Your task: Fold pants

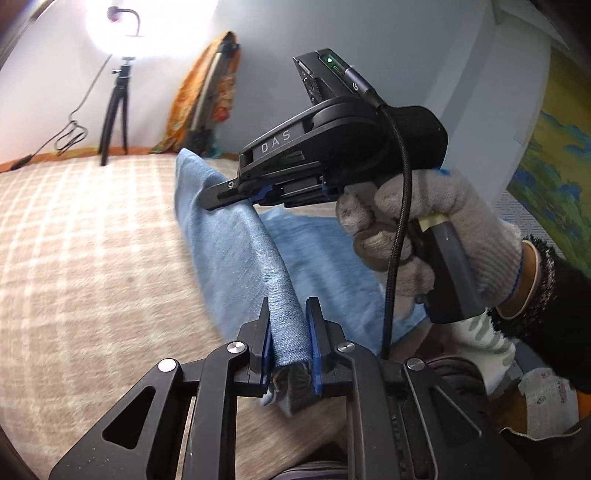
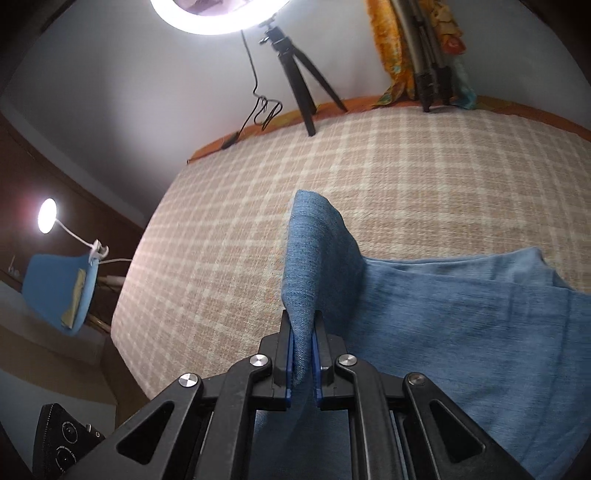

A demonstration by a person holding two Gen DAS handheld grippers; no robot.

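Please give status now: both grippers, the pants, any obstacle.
Left gripper and right gripper shut on light blue denim pants. Fold lifted above checked beige bedcover. Nothing blocking.

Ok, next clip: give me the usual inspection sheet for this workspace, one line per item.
Surface: bed with beige checked blanket, mostly bare.
Job's things: blue pants, one edge lifted off the blanket, the rest lying flat.
Clutter: nothing seen on the blanket besides the pants.
Grippers: left gripper shut on a thick fold of the pants; right gripper shut on a thinner edge, held by a gloved hand.
Cables: braided black cable hangs from the right gripper; a lamp cord lies coiled by the far edge.
Surroundings: ring light on a tripod, orange patterned cloth, small desk lamp.
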